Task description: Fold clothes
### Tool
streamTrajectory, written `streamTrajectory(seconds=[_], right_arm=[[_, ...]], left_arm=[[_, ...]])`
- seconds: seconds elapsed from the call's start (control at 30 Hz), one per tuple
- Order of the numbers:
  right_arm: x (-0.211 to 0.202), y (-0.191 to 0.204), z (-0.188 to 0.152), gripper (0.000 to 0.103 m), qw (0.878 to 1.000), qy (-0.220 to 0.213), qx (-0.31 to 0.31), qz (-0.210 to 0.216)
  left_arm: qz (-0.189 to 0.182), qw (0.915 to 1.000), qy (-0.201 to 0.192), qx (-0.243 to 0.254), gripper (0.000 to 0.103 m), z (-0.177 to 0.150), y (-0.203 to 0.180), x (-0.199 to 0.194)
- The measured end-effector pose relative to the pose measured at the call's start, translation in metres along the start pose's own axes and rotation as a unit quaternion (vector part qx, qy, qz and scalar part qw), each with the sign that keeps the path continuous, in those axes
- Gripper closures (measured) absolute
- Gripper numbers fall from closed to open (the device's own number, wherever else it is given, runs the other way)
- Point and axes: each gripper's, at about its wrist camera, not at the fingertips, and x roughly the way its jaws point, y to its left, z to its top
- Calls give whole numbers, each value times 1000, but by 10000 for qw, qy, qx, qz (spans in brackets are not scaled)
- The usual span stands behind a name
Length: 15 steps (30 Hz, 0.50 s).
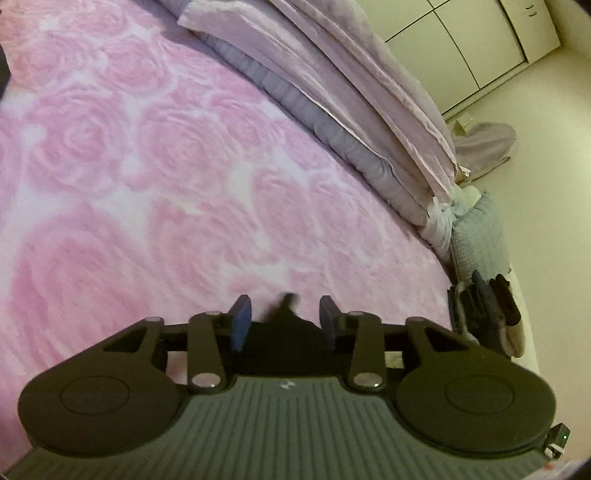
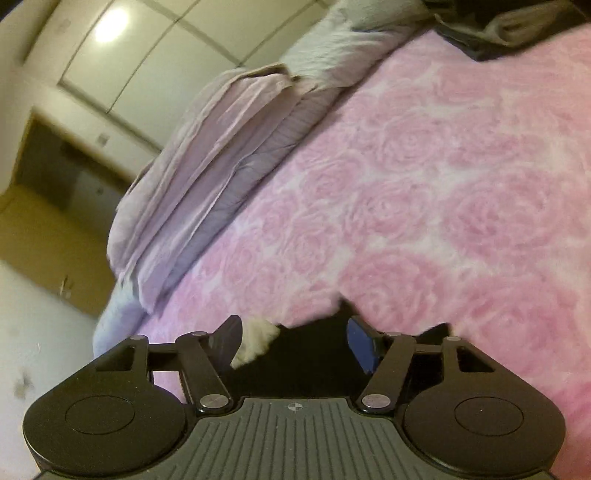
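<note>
In the left wrist view, the left gripper point(image 1: 284, 314) hangs low over a fluffy pink blanket with a rose pattern point(image 1: 166, 177) that covers the bed. Its 2 blue-padded fingers point(image 1: 241, 323) stand partly apart. A soft black garment point(image 1: 288, 334) lies in the gap, bunched to a small peak, and the pads do not seem to press on it. A folded lilac duvet point(image 1: 351, 110) runs along the far side of the blanket. A small heap of dark clothes point(image 1: 484, 306) sits at the bed's corner.

In the right wrist view, the right gripper point(image 2: 295, 328) has its fingers point(image 2: 364, 345) spread wide. The same black garment point(image 2: 314, 358) lies loose between them on the blanket point(image 2: 424, 184), with a pale scrap of fabric point(image 2: 258, 341) touching the left-hand finger. More dark and grey clothes point(image 2: 495, 26) lie at the far end of the bed.

We judge the garment to be light, limp and easy to crease, so it wants a pinch at a hem or corner, 1 edge per gripper. Too little of it shows to tell which way it points. Its long axis probably runs from one gripper to the other.
</note>
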Motion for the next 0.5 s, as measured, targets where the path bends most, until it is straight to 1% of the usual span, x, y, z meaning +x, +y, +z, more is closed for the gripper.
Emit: streamTrajectory(seconds=[0.07,0.1,0.17,0.23,0.27,0.3,0.37,0.43,0.47,0.5], right_arm=[[-2,-5,-5,43,9982,-31,-551,-241],[0,-7,-8,43,9960,-5,-813,-374],[9,-9,-10,43,9919,91,-1167,-490],[24,-3,-13,43,9884,151,-1439,-458],[31,1,-14,43,9866,194,-1553,-456],[41,3,-14,43,9853,254,-1608,-511],[61,4,-14,43,9843,388,-1619,-593],[77,3,-13,43,9842,497,-1576,-642],[82,2,-13,46,9848,524,-1528,-634],[86,1,-13,79,9849,555,-1532,-581]], left_arm=[[-12,9996,44,270,69,2,5,-1],[-35,9992,85,391,67,2,6,0],[-49,9971,174,743,67,1,2,8],[12,9918,296,1241,63,-1,-8,20],[52,9888,386,1437,59,-2,-14,28],[115,9858,482,1602,58,-4,-19,37],[229,9823,648,1743,59,-6,-21,54],[217,9816,705,1760,69,-6,-22,64],[172,9811,700,1793,84,-6,-23,67],[137,9796,660,1891,101,-6,-25,69]])
